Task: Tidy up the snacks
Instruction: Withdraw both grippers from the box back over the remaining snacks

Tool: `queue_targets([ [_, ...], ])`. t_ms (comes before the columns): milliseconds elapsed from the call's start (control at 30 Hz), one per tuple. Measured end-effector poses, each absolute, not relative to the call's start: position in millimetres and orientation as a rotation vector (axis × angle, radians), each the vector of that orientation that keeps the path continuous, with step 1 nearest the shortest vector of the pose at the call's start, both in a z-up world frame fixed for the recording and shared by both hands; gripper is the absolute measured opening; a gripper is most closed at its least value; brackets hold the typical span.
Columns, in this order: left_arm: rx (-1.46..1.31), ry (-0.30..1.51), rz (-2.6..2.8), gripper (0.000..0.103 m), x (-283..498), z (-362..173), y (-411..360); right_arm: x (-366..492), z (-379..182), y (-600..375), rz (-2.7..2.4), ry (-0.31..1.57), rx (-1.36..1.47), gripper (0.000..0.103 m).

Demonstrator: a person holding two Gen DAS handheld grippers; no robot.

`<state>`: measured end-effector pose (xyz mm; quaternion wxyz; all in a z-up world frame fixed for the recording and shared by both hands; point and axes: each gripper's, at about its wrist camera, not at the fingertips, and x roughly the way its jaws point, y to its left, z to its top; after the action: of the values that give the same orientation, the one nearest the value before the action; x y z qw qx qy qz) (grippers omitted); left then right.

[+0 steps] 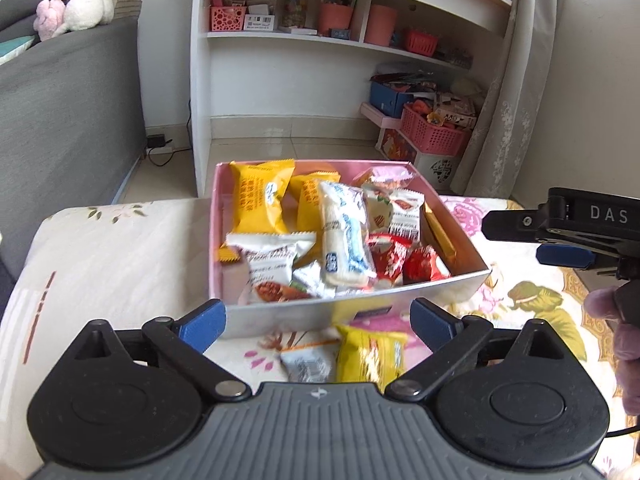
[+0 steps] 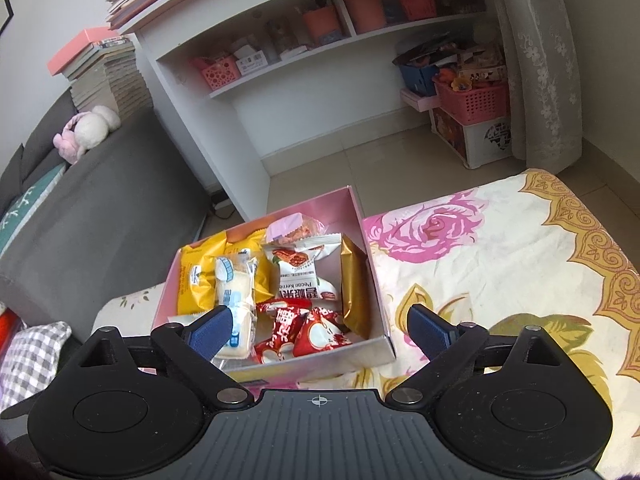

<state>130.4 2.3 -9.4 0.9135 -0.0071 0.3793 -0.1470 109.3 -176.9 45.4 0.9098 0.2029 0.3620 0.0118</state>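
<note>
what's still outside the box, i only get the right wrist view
Observer: Two packets lie in front of the pink box: a yellow packet and a white packet.
Operator: is the left gripper holding one
Observer: No, the left gripper is open, with nothing between its fingers.
Operator: where's my right gripper from there
Observer: The right gripper is off the box's right side, over the floral cloth.

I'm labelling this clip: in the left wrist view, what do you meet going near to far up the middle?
Yellow snack packet on the cloth, pink box of snacks, tiled floor, white shelf unit.
</note>
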Motion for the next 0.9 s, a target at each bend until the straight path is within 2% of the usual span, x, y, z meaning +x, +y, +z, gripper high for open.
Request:
queue_targets([
  [333,0.006,0.763,-0.276,0.103,100.9,-20.8,21.6,75.4,25.3,-156.0,0.048,0.802,0.375,0.096],
  [733,0.048,0.812,-0.334,0.102,95.6,-44.8,40.8,92.5,1.8,-100.7,0.189,0.881,0.417,0.096],
  [900,0.045,0.837,-0.338,0.102,94.4,-49.1,48.1,103.7,-11.7,-84.1,0.194,0.928,0.413,0.09],
])
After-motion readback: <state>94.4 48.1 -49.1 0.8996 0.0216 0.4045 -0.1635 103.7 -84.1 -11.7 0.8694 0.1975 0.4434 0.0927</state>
